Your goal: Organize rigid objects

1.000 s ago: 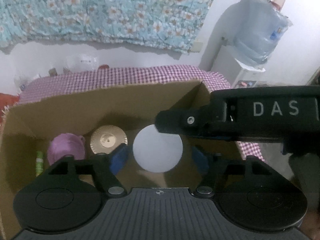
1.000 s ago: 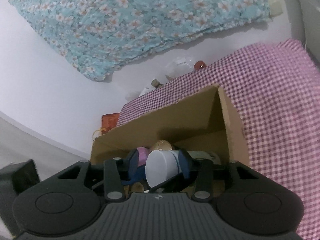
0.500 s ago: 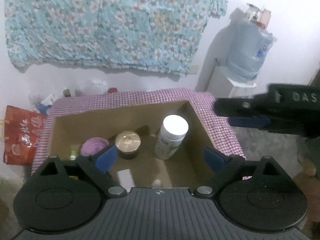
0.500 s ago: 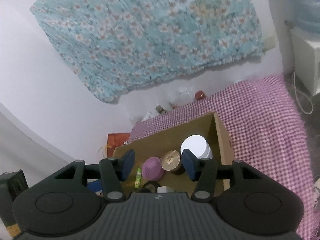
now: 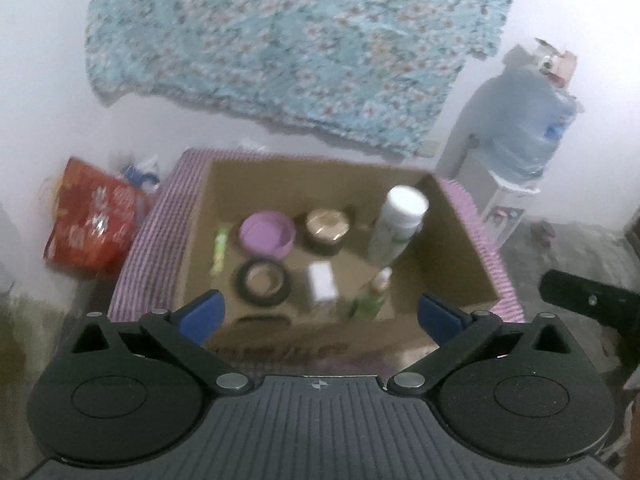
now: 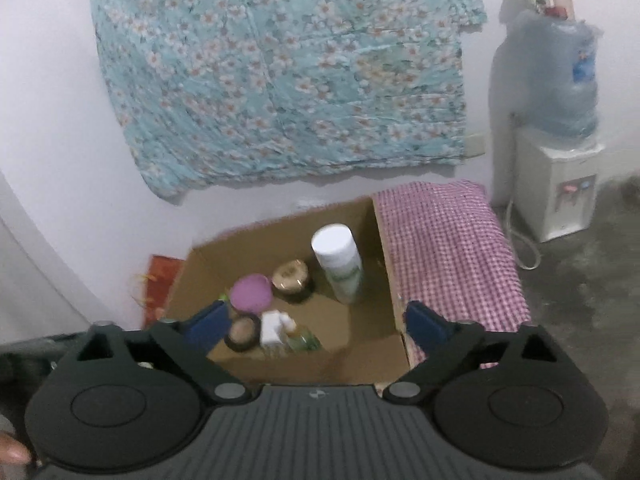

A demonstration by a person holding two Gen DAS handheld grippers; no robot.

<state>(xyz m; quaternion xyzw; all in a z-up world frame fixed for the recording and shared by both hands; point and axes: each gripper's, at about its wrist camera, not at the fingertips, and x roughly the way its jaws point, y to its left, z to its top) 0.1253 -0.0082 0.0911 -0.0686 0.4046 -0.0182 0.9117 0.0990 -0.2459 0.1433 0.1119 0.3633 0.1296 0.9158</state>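
An open cardboard box (image 5: 460, 256) (image 6: 388, 280) stands on a purple checked cloth. Inside it a white bottle (image 5: 398, 220) (image 6: 338, 264) stands upright at the back right. Beside it are a gold-lidded jar (image 5: 326, 226) (image 6: 290, 276), a purple cup (image 5: 267, 234) (image 6: 251, 292), a black ring-shaped tin (image 5: 262, 282), a small white box (image 5: 321, 286) (image 6: 274, 326), a green bottle (image 5: 370, 298) and a green tube (image 5: 220, 248). My left gripper (image 5: 320, 316) is open and empty, high above the box's near side. My right gripper (image 6: 316, 322) is open and empty too.
A water dispenser (image 6: 560, 120) (image 5: 516, 128) stands on the floor to the right of the clothed table (image 6: 448, 248). A red bag (image 5: 94, 224) lies to the left. A floral cloth (image 6: 280, 68) hangs on the wall behind. The right gripper's body (image 5: 588, 308) shows at the left view's right edge.
The right gripper has let go of the white bottle, which now stands in the box. Both grippers have opened wide and pulled up and back from the box.
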